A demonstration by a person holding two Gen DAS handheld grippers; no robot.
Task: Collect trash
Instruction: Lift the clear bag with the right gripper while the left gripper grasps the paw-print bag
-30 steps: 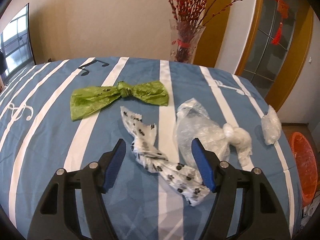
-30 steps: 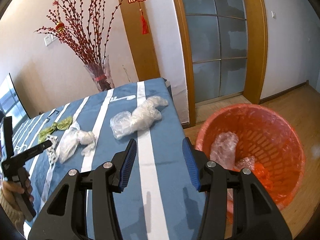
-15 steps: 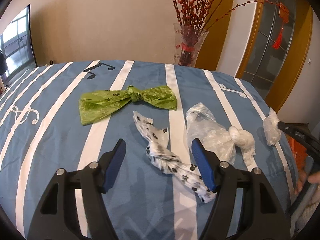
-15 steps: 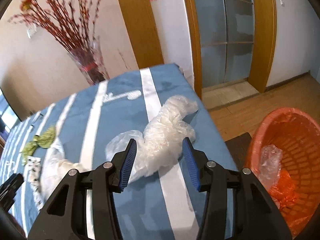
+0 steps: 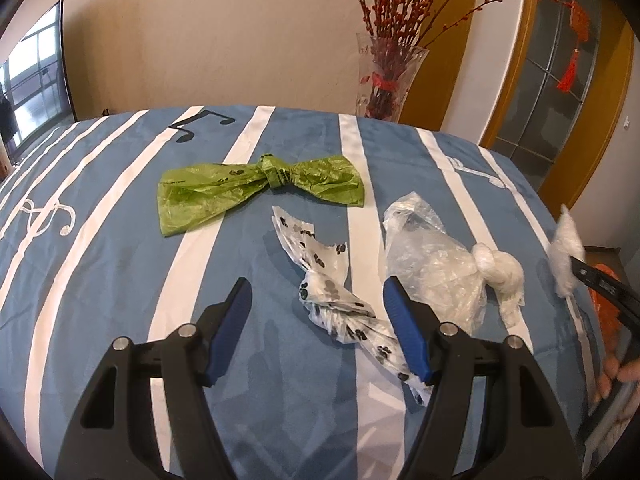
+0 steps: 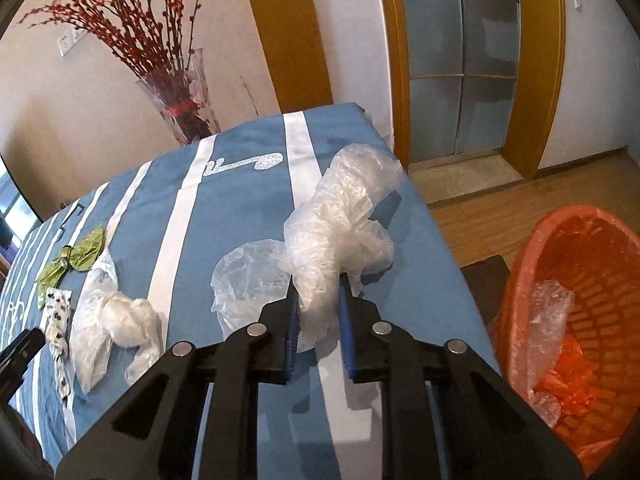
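Left wrist view sits low and close over the striped surface (image 5: pixel 120 264), looking along its own claw (image 5: pixel 316 300) toward the far wall and the vase (image 5: pixel 386 76). Right wrist view comes in from the opposite end — angled down the same surface (image 6: pixel 248 200) along the right claw (image 6: pixel 318 292), with the orange basket (image 6: pixel 516 280) on the floor at its right. Both views share the vase (image 6: pixel 180 108), the green bag (image 5: pixel 256 188) (image 6: pixel 78 256) and the knotted clear bag (image 5: pixel 444 268) (image 6: pixel 112 320) — seen near on one side, farther off on the other.

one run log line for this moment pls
right gripper shut on clear bag | left gripper open | bin beside table
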